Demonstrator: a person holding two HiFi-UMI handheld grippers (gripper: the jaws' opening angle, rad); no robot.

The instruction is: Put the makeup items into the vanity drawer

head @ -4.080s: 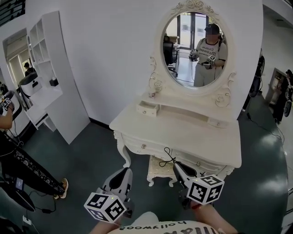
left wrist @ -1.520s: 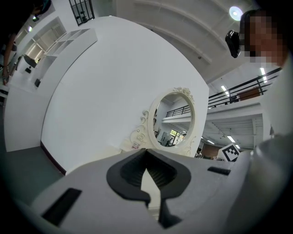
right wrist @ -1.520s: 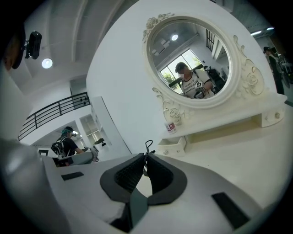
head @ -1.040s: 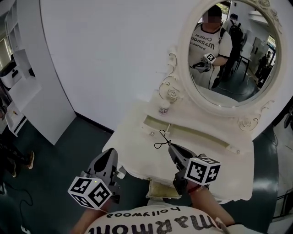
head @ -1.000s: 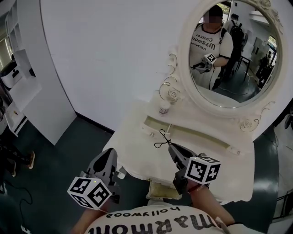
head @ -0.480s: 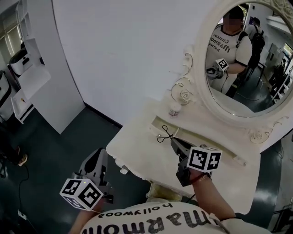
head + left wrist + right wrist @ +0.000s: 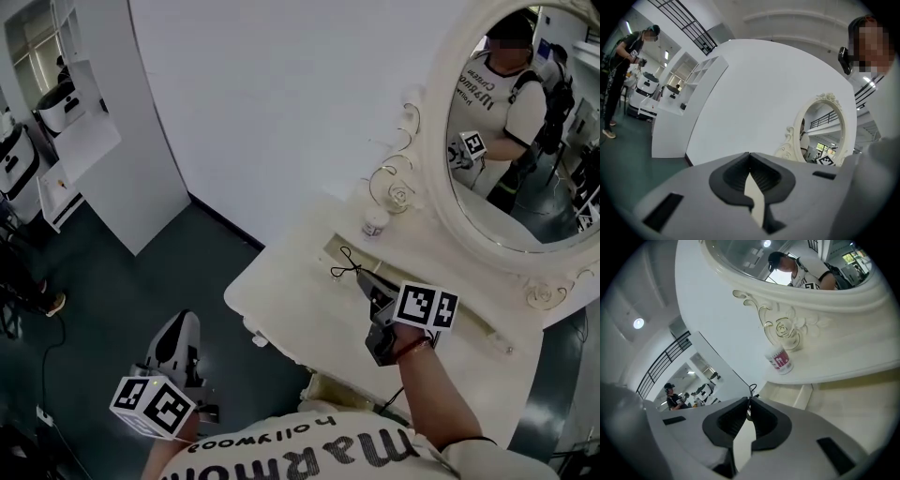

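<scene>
Over the vanity top (image 7: pixel 281 292), your right gripper (image 7: pixel 362 278) pinched a thin black looped item (image 7: pixel 343 265); your left gripper (image 7: pixel 181 322) hung closed, empty. You needed a steady pinch, released low.

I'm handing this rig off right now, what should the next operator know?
Left tongs: shut, empty, hanging low beside the vanity.
Right tongs: shut on a thin black looped item, held over the vanity top.
A small jar stands on the upper ledge.
Done: nothing stowed that I can see. Left: stow the looped item, then the jar.
</scene>
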